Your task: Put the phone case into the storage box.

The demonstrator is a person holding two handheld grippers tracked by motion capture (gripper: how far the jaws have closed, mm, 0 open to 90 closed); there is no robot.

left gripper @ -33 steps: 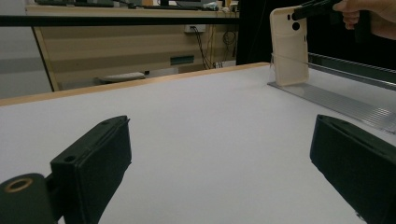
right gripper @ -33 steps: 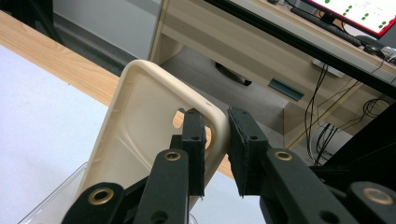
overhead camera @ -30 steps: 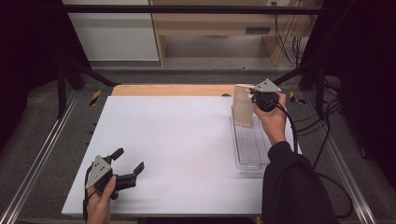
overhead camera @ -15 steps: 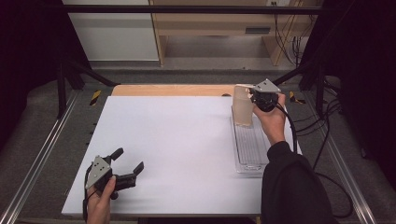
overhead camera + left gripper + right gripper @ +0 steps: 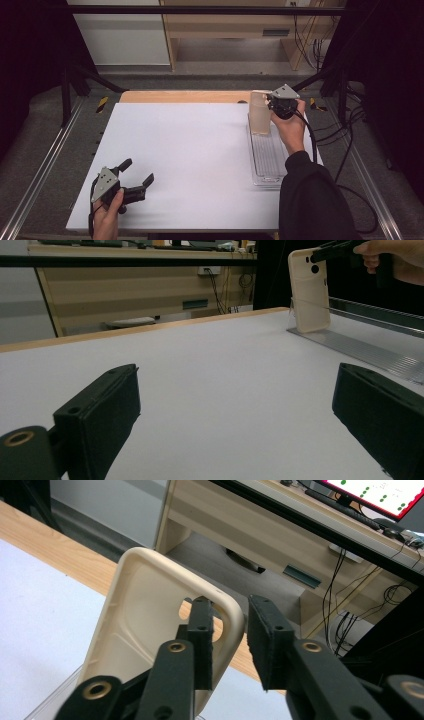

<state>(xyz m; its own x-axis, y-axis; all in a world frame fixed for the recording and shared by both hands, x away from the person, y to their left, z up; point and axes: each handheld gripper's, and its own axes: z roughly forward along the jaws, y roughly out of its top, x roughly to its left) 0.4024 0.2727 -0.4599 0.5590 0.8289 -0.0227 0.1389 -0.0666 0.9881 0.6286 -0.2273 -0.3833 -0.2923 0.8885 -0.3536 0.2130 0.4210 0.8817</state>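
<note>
**Nothing has moved in the last second: phone case stays upright at the far end of the tray**

Compared with a second ago, both hands sit where they were. The right gripper (image 5: 274, 103) stays up at the top corner of the cream phone case (image 5: 260, 113), which stands upright at the far end of the clear plastic tray (image 5: 269, 156) on the right side of the bench (image 5: 200, 150). In the right gripper view the jaws straddle the case's upper edge (image 5: 150, 625) with a visible gap on one side, so they look partly open around it, not clamped (a release or a re-grip, I'd guess, but cannot tell which). The case seems to lean on the tray's end wall.

The left gripper (image 5: 135, 177) rests near the front left corner of the bench, jaws wide apart, holding nothing, well apart from the case (image 5: 309, 287).

Around: wooden desk beyond the bench, cables at right, metal rails on both sides. Nothing stands between either gripper and the case. Risk: the case tipping if let go.
</note>
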